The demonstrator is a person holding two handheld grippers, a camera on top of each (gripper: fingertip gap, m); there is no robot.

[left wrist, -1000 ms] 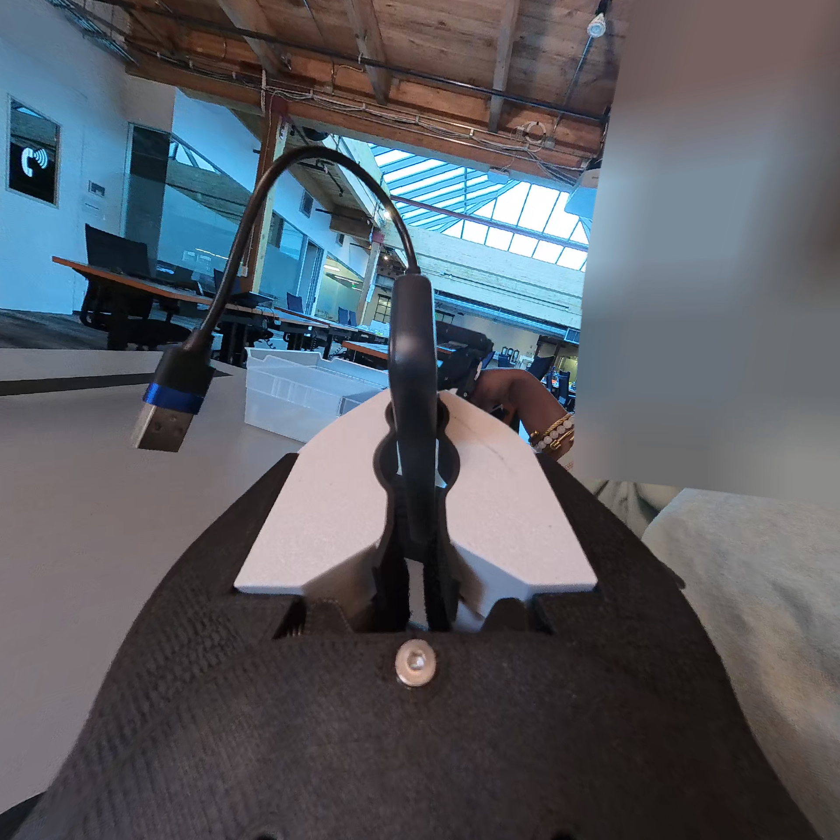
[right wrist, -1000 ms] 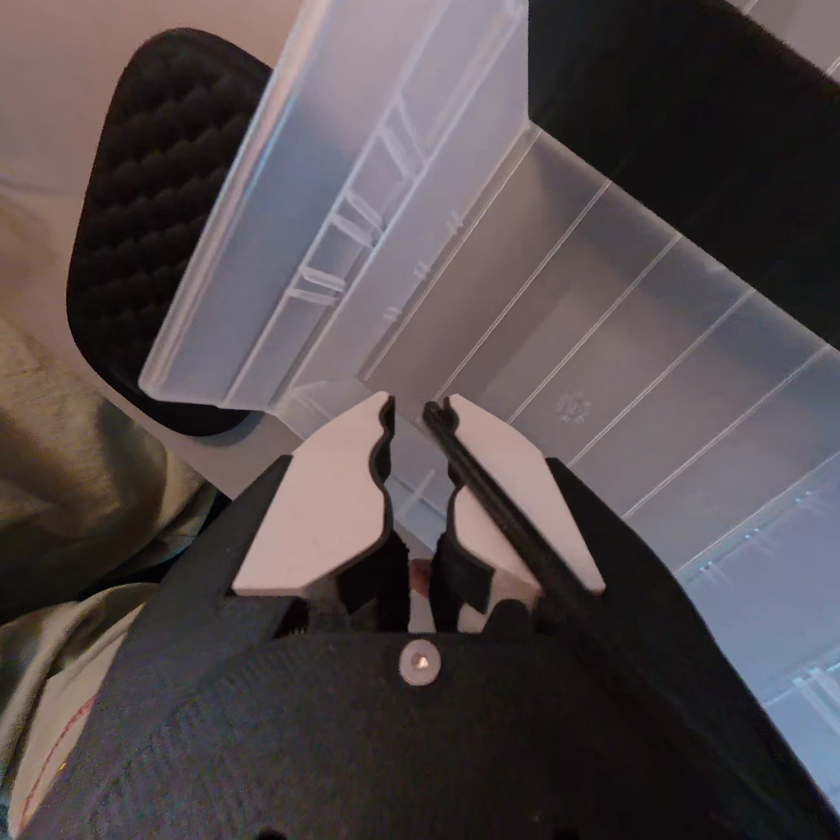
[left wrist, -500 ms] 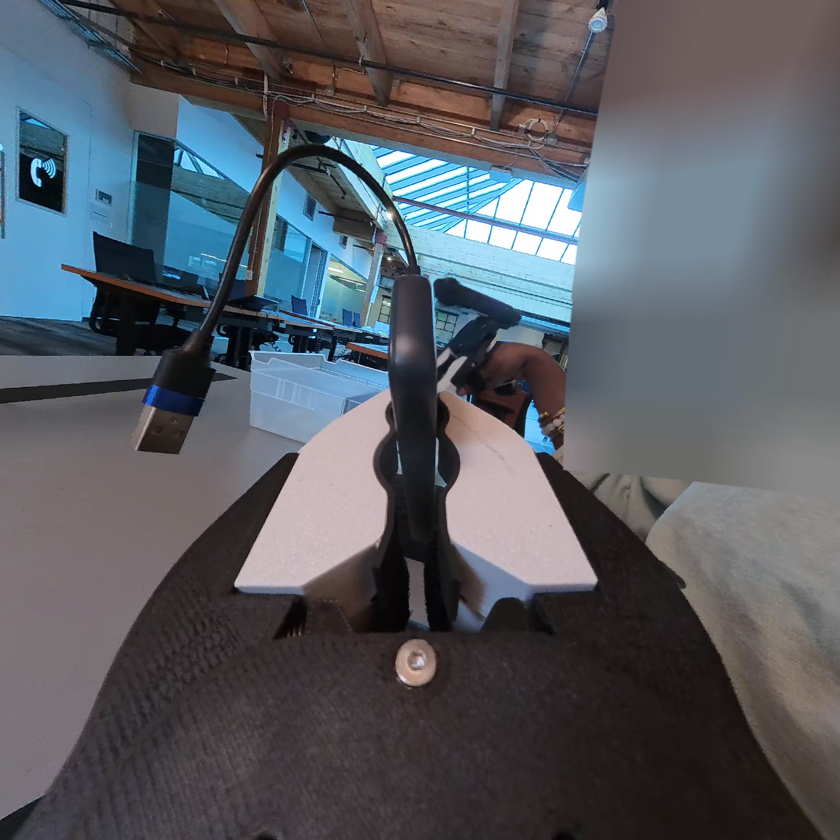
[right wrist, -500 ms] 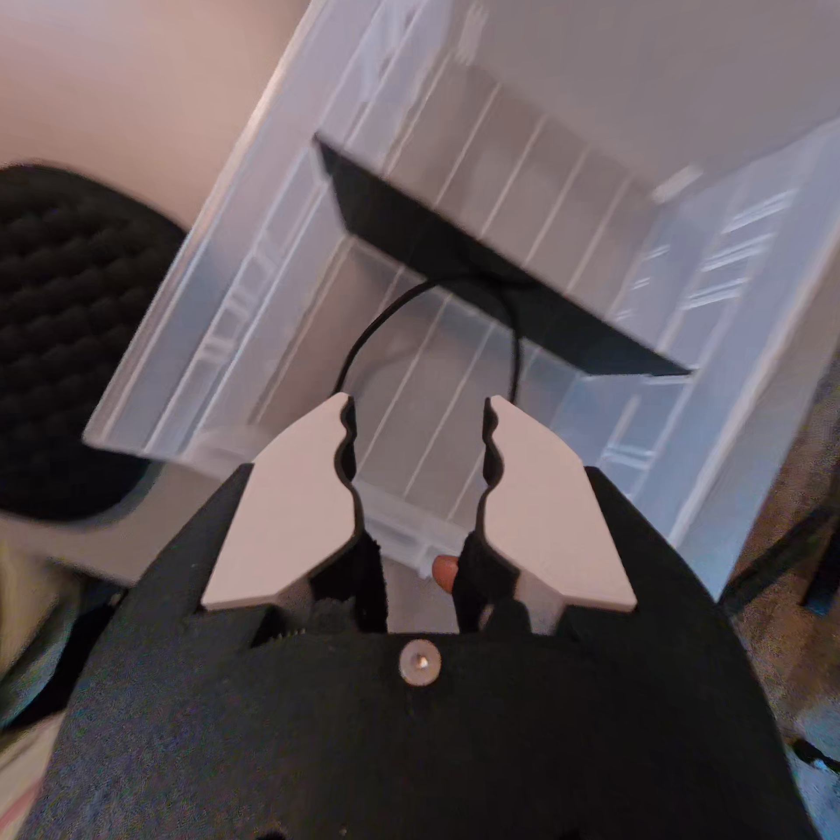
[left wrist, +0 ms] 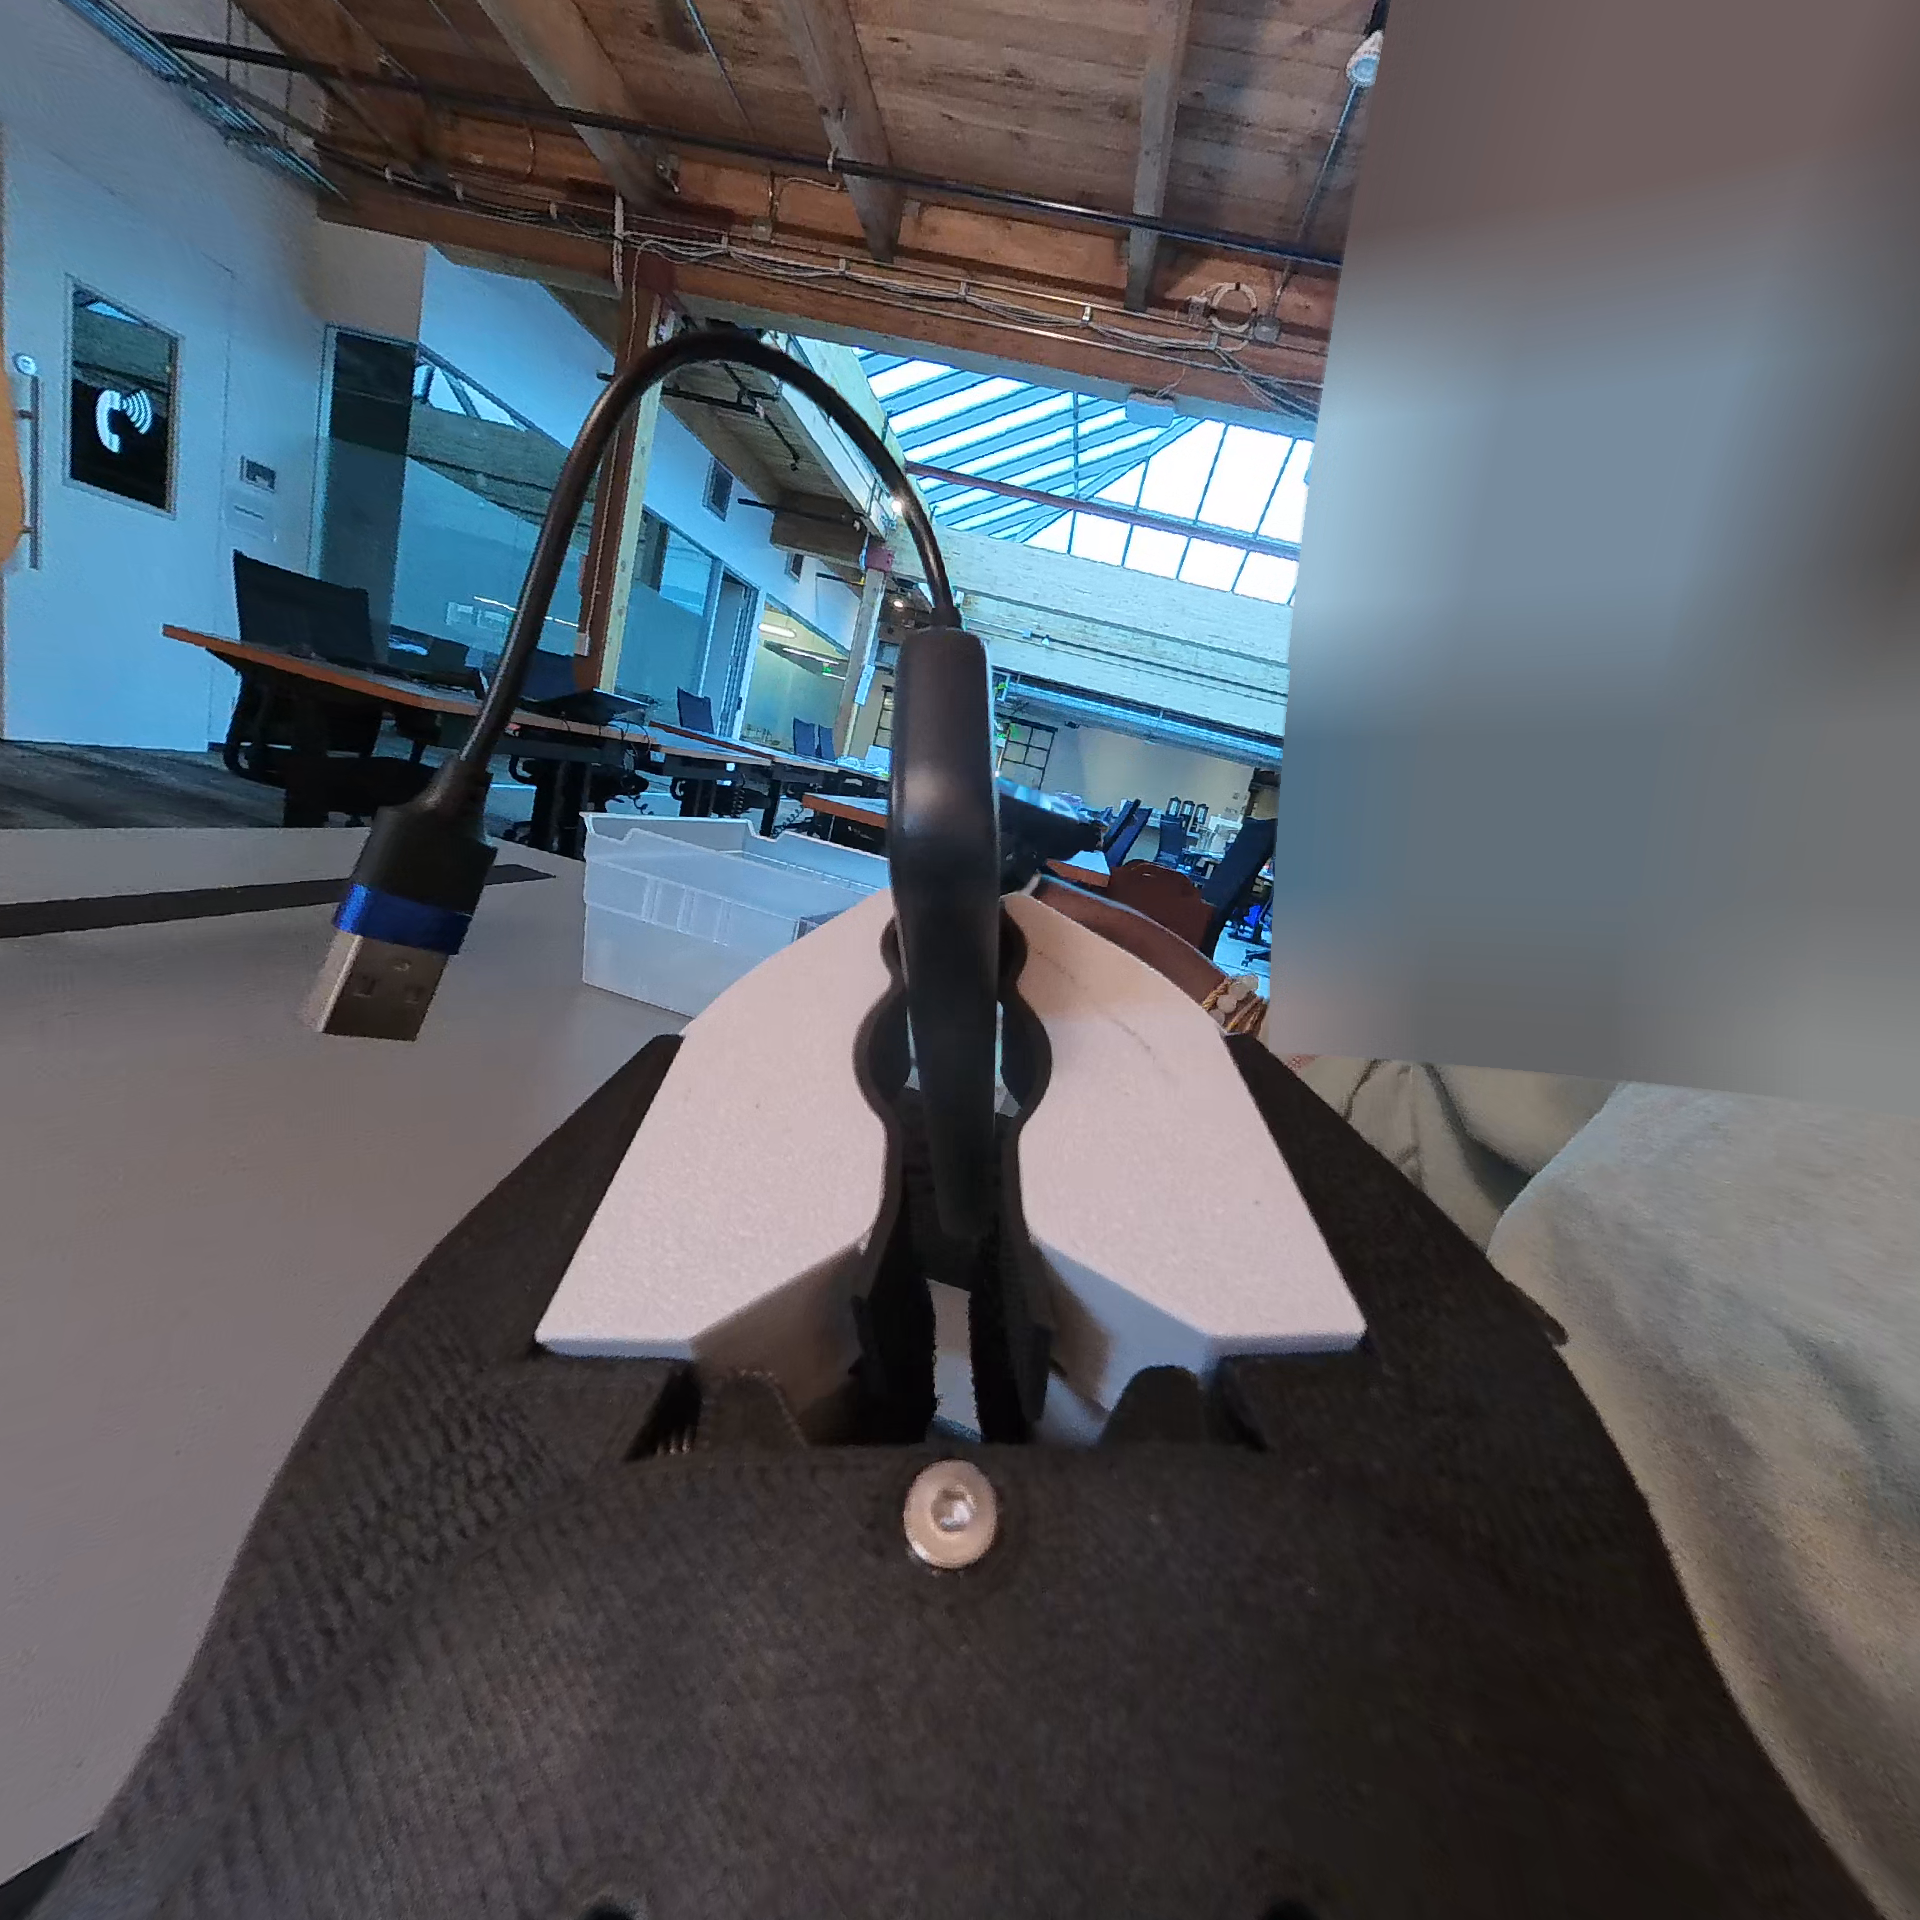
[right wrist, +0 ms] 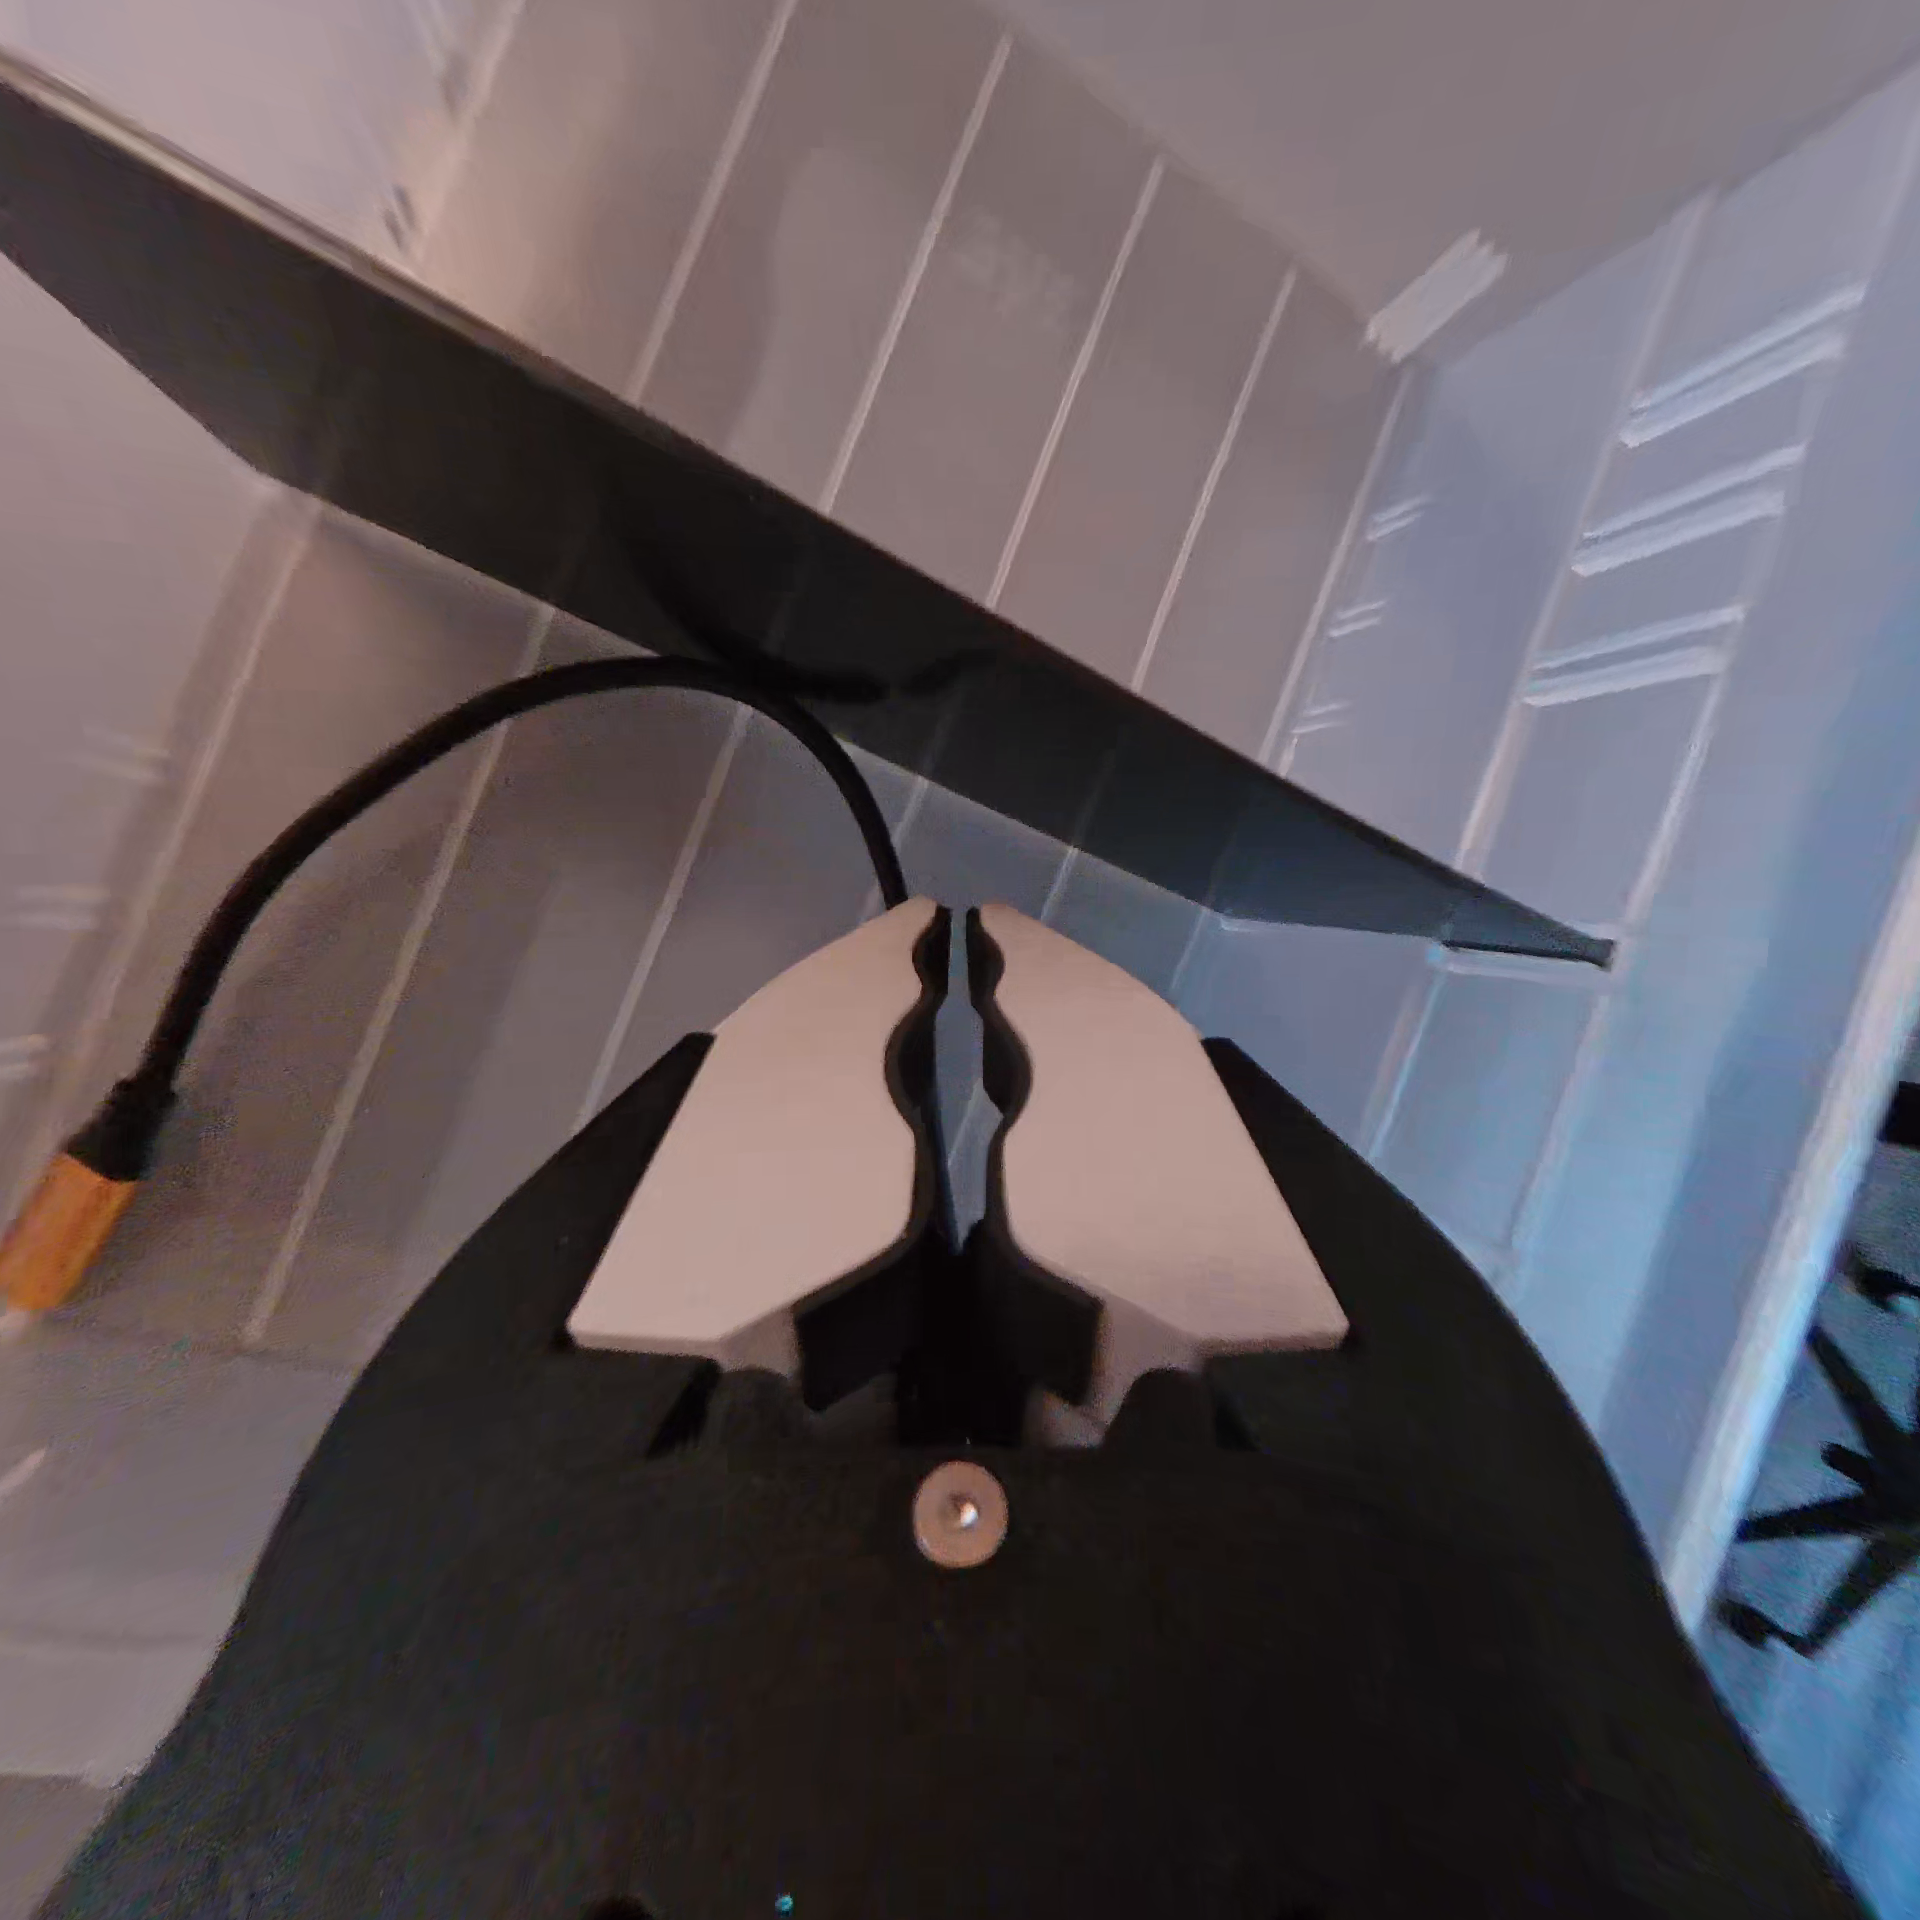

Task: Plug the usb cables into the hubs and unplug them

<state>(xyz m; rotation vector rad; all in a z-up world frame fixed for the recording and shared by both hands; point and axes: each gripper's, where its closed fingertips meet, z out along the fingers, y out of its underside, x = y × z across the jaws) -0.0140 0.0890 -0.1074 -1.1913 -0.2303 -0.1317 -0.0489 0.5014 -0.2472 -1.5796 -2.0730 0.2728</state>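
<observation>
two grippers, both closed. left gripper (left wrist: pixel 951 935): fingers clamped on one slim black hub (left wrist: pixel 943 831) standing upright, its one short cable (left wrist: pixel 623 468) arching left to one blue-banded usb plug (left wrist: pixel 400 935) hanging above the grey table (left wrist: pixel 208 1195). right gripper (right wrist: pixel 956 914): tips pinched on one black cable (right wrist: pixel 436 758) over one clear plastic bin (right wrist: pixel 1143 312), one orange plug (right wrist: pixel 68 1236) at far left. one black divider (right wrist: pixel 623 520) crosses the bin.
</observation>
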